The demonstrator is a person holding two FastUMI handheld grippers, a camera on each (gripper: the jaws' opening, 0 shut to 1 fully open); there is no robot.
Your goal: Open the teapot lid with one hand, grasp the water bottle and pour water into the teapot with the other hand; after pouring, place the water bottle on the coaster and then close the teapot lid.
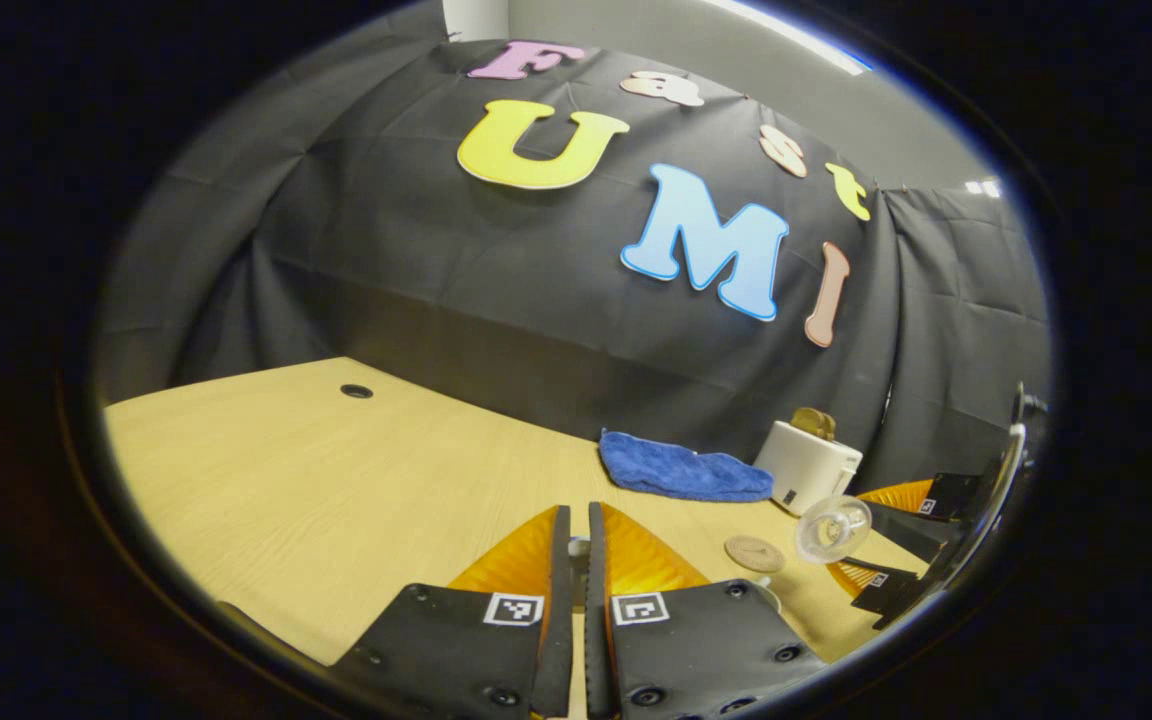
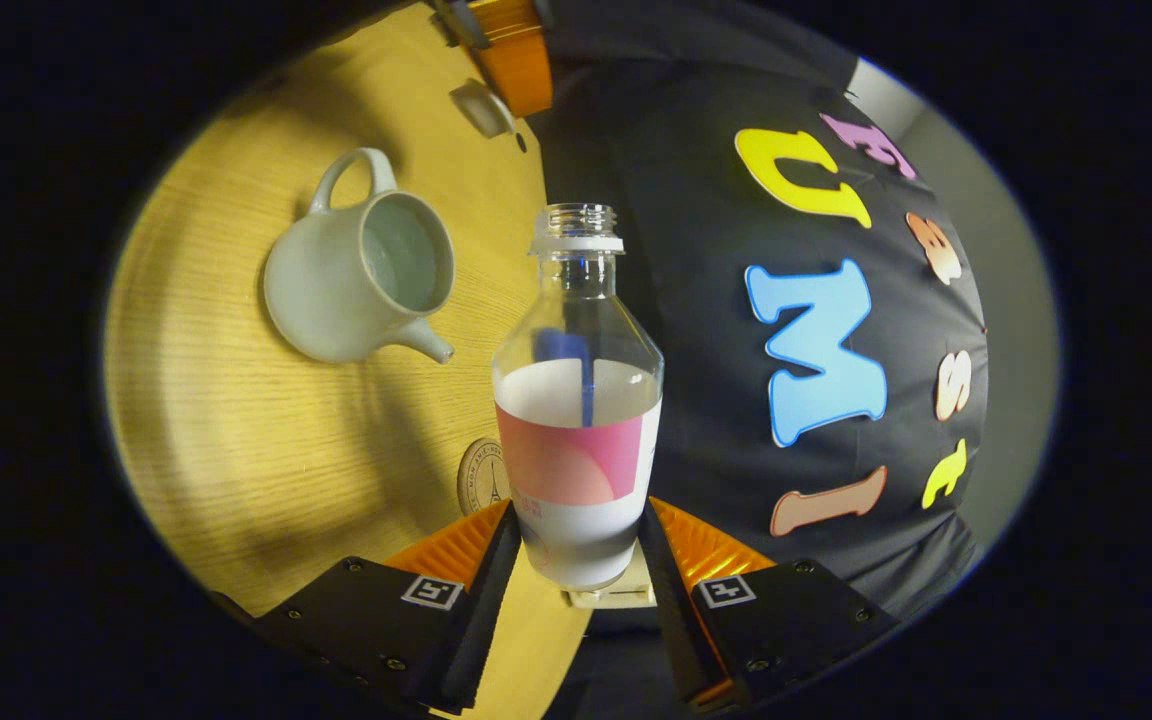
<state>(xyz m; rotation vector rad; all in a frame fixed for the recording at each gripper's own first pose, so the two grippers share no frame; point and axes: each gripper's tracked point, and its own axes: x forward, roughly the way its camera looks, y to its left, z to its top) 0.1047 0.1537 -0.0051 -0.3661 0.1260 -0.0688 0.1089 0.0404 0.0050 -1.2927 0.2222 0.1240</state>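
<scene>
Teapot (image 2: 361, 280) sits open on the wooden table (image 2: 236, 450) at the left of the right gripper view, water visible inside. Its lid (image 2: 483, 107) hangs above, pinched by the left gripper (image 1: 577, 540), whose fingers sit nearly together. At centre, the right gripper (image 2: 576, 545) is clamped on the uncapped water bottle (image 2: 578, 400), held sideways and part full. The coaster (image 2: 484, 478) lies just behind the bottle. Pouring seems done or nearly so; setting the bottle on the coaster and closing the lid remain.
</scene>
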